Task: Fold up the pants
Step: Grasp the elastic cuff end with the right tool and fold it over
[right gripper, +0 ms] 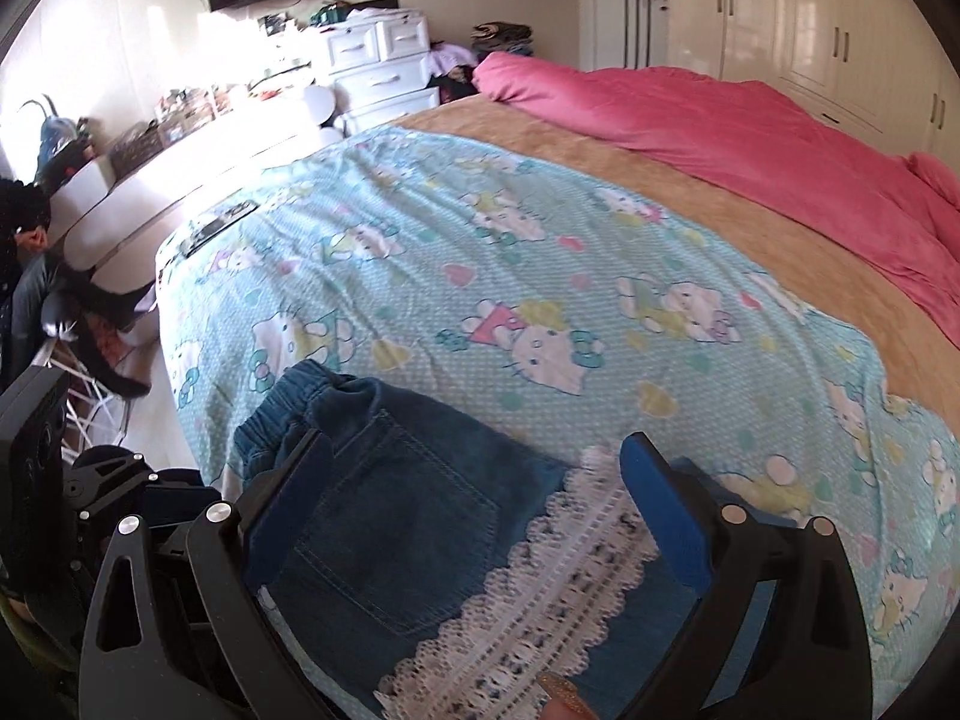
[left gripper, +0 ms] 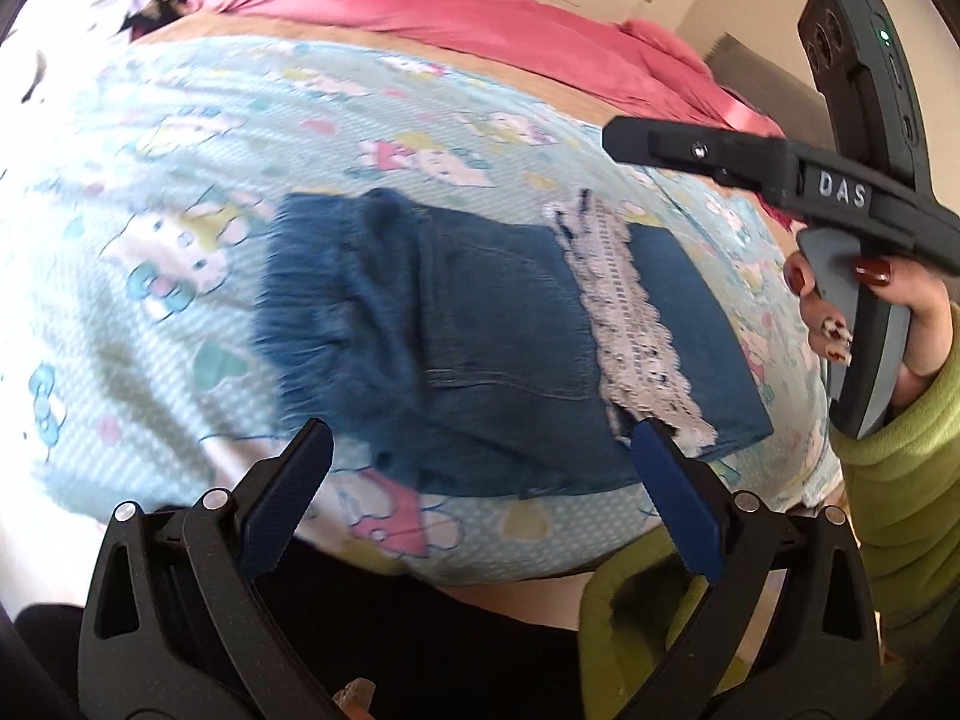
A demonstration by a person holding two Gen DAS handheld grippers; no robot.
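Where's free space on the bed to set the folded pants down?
Free: the cartoon sheet beyond the pants, up to the tan blanket; also the tan strip before the pink duvet. Crowded: the near edge, with both open grippers, left gripper and right gripper, at the pants.

Green fleece sleeve [left gripper: 906, 456], black claw [left gripper: 480, 480], blue pads [left gripper: 678, 498]

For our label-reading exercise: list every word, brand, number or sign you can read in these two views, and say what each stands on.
"DAS" in raised pale letters, on the black arm of the right tool, seen from the left wrist view.
Blue cartoon sheet: pictures only, no lettering legible.
Denim pants and their lace trim: no readable label.
Clutter on the white drawers: too small and blurred to read.
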